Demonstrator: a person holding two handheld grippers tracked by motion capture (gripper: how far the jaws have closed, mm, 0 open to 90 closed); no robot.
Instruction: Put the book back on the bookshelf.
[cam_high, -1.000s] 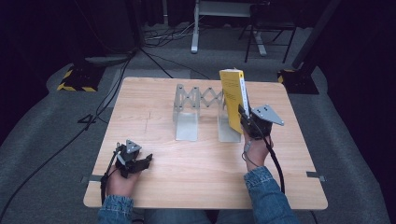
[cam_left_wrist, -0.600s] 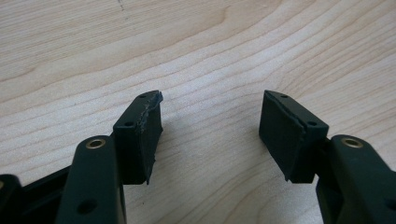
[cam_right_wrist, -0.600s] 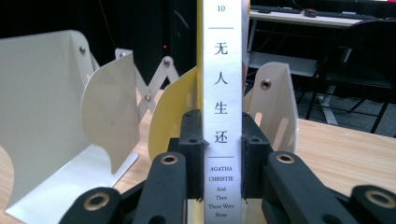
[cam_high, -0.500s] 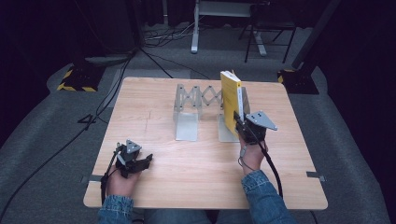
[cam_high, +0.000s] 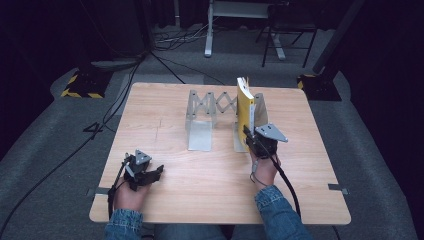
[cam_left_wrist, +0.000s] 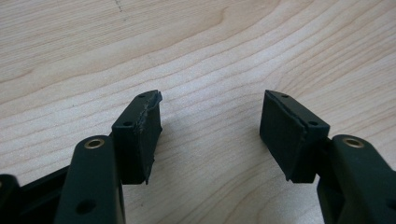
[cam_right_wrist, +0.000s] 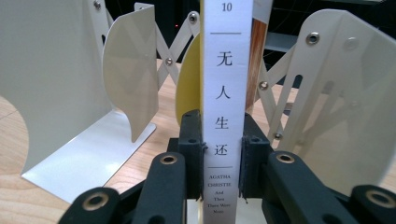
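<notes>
A yellow book (cam_high: 244, 106) with a white spine (cam_right_wrist: 226, 93) stands upright. My right gripper (cam_high: 254, 136) is shut on the lower part of that spine, one pad on each side (cam_right_wrist: 223, 158). The book sits among the white plates of an expanding metal book rack (cam_high: 209, 107), at its right end, with a plate on either side (cam_right_wrist: 341, 102). Whether its bottom edge rests on the rack's base is hidden. My left gripper (cam_high: 151, 174) lies low on the table near the front left, open, with bare wood between its jaws (cam_left_wrist: 210, 126).
The wooden table (cam_high: 200, 192) carries the rack across its far middle. A rack base plate (cam_high: 200, 137) juts toward me. Beyond the table's edge lie cables, a metal stand (cam_high: 240, 20) and a yellow-black striped block (cam_high: 80, 85) on dark floor.
My right gripper has come down a little and toward me with the book still in it, so the book sits lower in the rack. The left gripper has stayed put.
</notes>
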